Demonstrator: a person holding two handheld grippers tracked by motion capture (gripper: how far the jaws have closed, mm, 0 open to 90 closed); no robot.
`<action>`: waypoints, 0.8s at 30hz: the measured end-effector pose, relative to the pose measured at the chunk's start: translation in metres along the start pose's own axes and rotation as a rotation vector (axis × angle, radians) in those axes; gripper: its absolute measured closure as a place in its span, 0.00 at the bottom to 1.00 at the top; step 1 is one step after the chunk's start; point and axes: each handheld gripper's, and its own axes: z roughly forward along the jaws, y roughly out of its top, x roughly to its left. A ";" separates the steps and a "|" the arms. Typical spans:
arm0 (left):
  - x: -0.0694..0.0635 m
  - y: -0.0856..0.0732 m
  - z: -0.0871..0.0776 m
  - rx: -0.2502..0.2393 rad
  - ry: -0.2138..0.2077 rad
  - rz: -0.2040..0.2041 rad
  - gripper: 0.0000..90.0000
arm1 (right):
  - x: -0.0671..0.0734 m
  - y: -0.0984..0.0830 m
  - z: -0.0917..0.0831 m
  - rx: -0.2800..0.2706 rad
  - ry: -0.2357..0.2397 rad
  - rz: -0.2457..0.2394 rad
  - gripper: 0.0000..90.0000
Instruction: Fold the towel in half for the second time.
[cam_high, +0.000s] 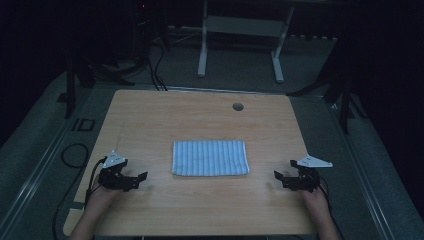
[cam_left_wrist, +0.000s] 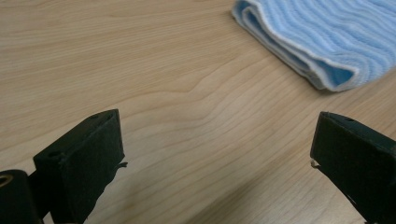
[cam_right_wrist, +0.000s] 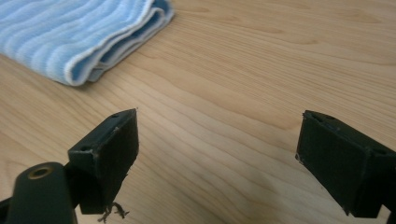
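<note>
A folded blue-and-white striped towel (cam_high: 210, 158) lies flat in the middle of the wooden table (cam_high: 200, 115). My left gripper (cam_high: 137, 181) rests near the table's front left, open, jaws pointing toward the towel's near left corner (cam_left_wrist: 327, 51), nothing between them (cam_left_wrist: 217, 161). My right gripper (cam_high: 281, 179) sits at the front right, open as well and holding nothing (cam_right_wrist: 217, 158), aimed at the towel's near right corner (cam_right_wrist: 84, 42). Both stand a short way off the cloth.
A round cable hole (cam_high: 238, 106) marks the table's far side. A white desk frame (cam_high: 242, 37) stands on the floor beyond. Cables (cam_high: 75, 155) trail on the floor at the left. Dark stands flank the table.
</note>
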 end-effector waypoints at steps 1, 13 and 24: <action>0.000 -0.001 -0.001 0.000 0.004 -0.006 0.03 | 0.000 -0.001 -0.001 0.000 -0.020 0.002 0.14; 0.010 -0.010 -0.017 -0.116 0.107 -0.096 0.03 | -0.007 -0.011 -0.007 -0.090 -0.181 0.046 0.14; 0.013 -0.016 -0.021 -0.150 0.175 -0.128 0.03 | -0.022 -0.016 -0.012 -0.152 -0.220 0.198 0.15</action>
